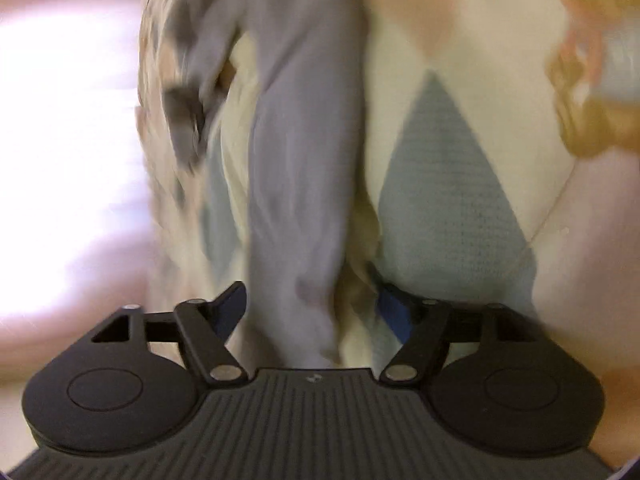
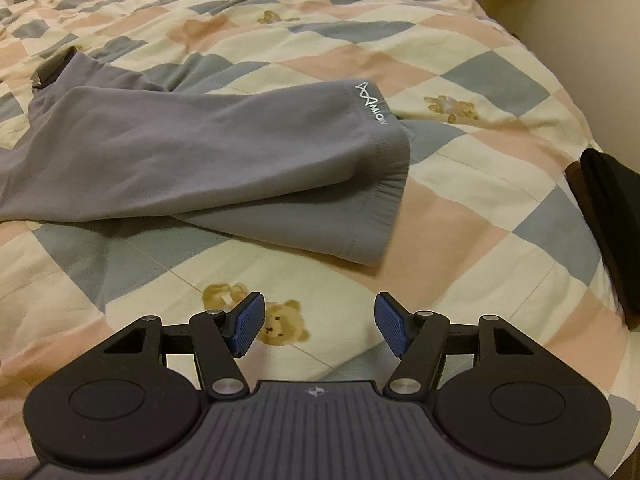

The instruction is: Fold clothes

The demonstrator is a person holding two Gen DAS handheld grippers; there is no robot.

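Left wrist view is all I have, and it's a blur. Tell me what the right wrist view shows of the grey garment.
Observer: The grey garment lies on the checked quilt, one part folded over another.
Operator: Give me the right gripper's state.
Observer: The right gripper is open, nothing between its blue pads, short of the garment's near edge.
Operator: Report anything else on the bed.
Observer: A dark folded item sits at the quilt's right edge; what it is I cannot tell.
Operator: Any marking on the garment.
Observer: A small white logo near its ribbed hem.
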